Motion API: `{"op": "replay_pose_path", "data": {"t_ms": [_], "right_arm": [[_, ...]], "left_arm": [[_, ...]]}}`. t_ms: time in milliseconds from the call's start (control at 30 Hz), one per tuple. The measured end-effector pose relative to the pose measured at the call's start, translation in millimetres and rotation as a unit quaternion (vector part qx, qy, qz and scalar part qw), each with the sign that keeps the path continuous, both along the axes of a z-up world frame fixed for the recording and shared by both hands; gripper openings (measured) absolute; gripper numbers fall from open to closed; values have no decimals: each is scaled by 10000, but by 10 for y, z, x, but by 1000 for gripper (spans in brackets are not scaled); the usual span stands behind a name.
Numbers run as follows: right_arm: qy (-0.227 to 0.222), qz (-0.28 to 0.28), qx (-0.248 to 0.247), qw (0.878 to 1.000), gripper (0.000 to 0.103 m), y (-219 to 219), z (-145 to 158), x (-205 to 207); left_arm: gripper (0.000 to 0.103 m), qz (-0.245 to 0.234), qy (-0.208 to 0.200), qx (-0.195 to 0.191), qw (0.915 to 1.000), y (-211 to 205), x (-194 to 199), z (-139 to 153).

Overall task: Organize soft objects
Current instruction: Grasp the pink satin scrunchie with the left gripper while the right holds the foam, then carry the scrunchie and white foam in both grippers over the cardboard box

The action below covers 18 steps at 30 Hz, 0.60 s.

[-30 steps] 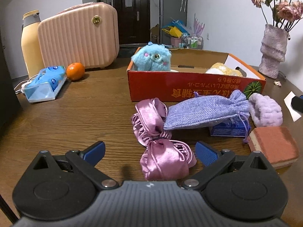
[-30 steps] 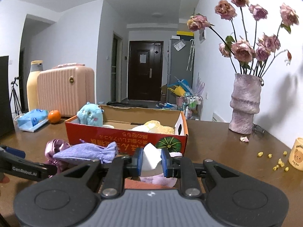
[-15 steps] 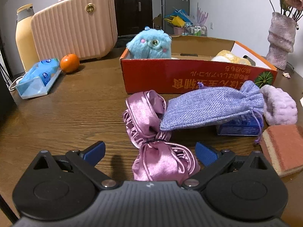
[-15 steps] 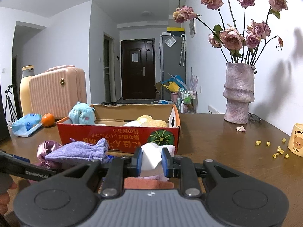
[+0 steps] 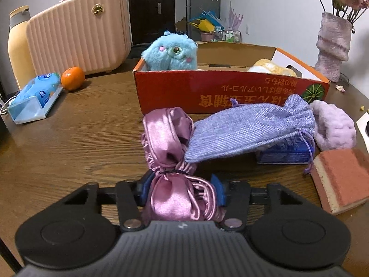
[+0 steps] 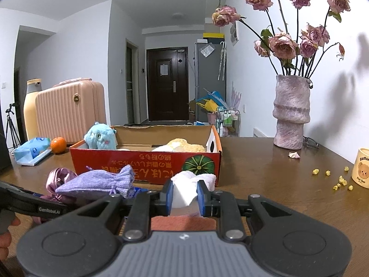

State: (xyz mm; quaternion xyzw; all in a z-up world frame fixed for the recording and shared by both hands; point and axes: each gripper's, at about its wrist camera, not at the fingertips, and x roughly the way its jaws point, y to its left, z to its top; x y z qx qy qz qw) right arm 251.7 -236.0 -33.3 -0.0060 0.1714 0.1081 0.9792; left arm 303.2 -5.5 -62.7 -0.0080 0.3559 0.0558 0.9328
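The left gripper (image 5: 182, 190) is closing its jaws on the near bunch of the pink satin pouch (image 5: 171, 159); lift it slowly so the lilac drawstring bag (image 5: 251, 131) draped on its far half slides off, then carry it to the red box (image 5: 230, 92). The right gripper (image 6: 184, 196) is clamped on a white cloth (image 6: 186, 184). The pouch is glossy, gathered, tied mid-length, lying on the tabletop (image 5: 80, 143)
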Motion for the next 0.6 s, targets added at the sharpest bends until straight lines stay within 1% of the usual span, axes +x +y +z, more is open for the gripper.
{"op": "replay_pose_path", "data": {"t_ms": [100,200,433,600], "right_arm": [[-23,-5,19,10000,21,29,-2,-35],[-36,-1,37,10000,21,57,-2,-62],[-52,17,85,9999,21,116,-2,-117],[-87,29,135,9999,21,156,0,-172]], "left_arm": [[42,34,-54,-48,10000,43,-23,32],[39,47,-206,-1,9998,61,-81,87],[37,11,-656,11,9978,115,-309,253],[37,3,-1002,-21,9950,165,-497,374]]}}
